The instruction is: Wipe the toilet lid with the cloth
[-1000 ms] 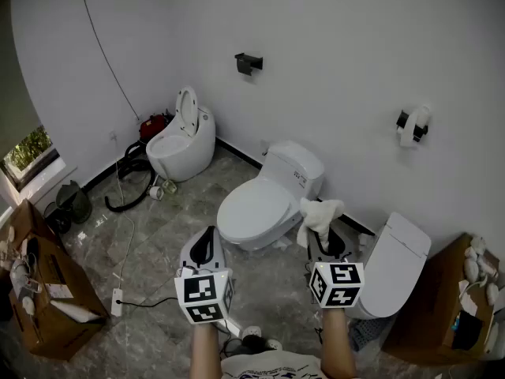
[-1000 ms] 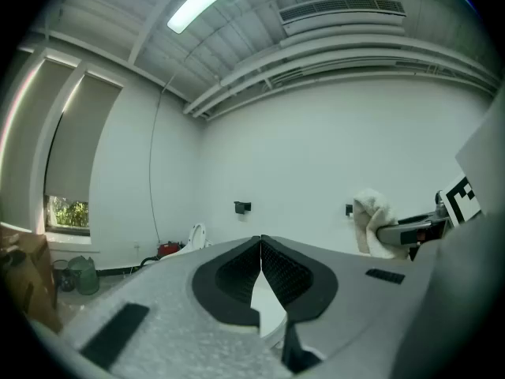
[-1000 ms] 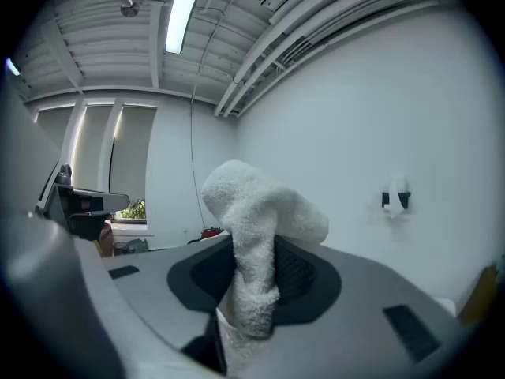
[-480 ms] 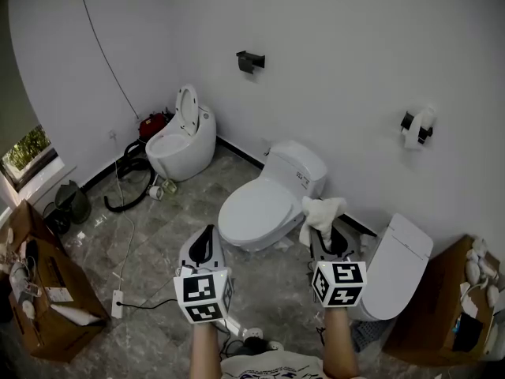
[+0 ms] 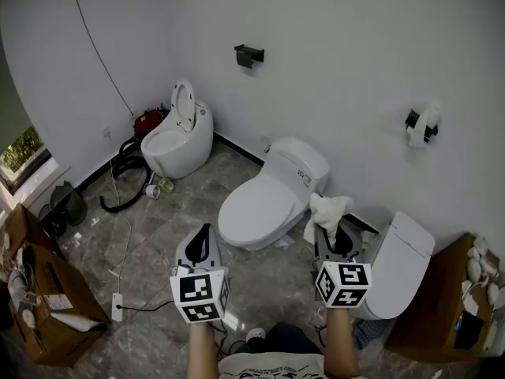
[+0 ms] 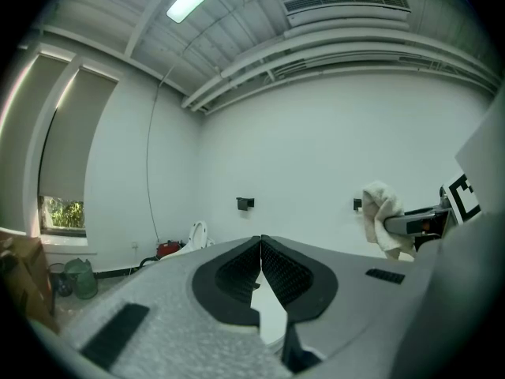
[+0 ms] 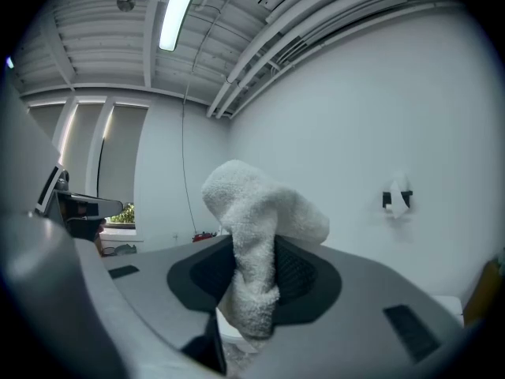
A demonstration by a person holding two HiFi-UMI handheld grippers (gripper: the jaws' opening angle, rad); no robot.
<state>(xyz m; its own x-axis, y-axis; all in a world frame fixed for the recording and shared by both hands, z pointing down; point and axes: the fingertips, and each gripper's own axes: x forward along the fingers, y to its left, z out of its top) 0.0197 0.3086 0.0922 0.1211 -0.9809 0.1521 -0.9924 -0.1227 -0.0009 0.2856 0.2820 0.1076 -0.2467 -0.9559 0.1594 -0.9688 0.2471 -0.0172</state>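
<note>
- The grey stone floor [image 5: 150, 235] spreads out below both pairs of fingers.
- The middle toilet [image 5: 272, 192] stands against the wall, ahead of the fingers and between the two grippers. Its toilet lid [image 5: 256, 208] is down, and nothing touches it.
- A second toilet [image 5: 398, 267] sits just right of the right fingers, lid also down.
- A rounder toilet [image 5: 175, 136] stands far ahead and left of the left fingers, with its seat raised.
- A cardboard box [image 5: 47, 298] lies well left of the left fingers.
- The left gripper [image 6: 261, 242] hangs in the air short of the middle toilet. Its fingertips are pressed together with nothing between them.
- The right gripper [image 5: 333, 239] is held level with it, near the toilet's right side, fingers clamped on the cloth.
- The cloth [image 7: 256, 243] is white and fluffy. It is pinched between the right fingers, bunches up above their tips and hangs clear of the lid.
- A paper roll [image 5: 418, 125] is fixed to the wall, far beyond the right fingers.
</note>
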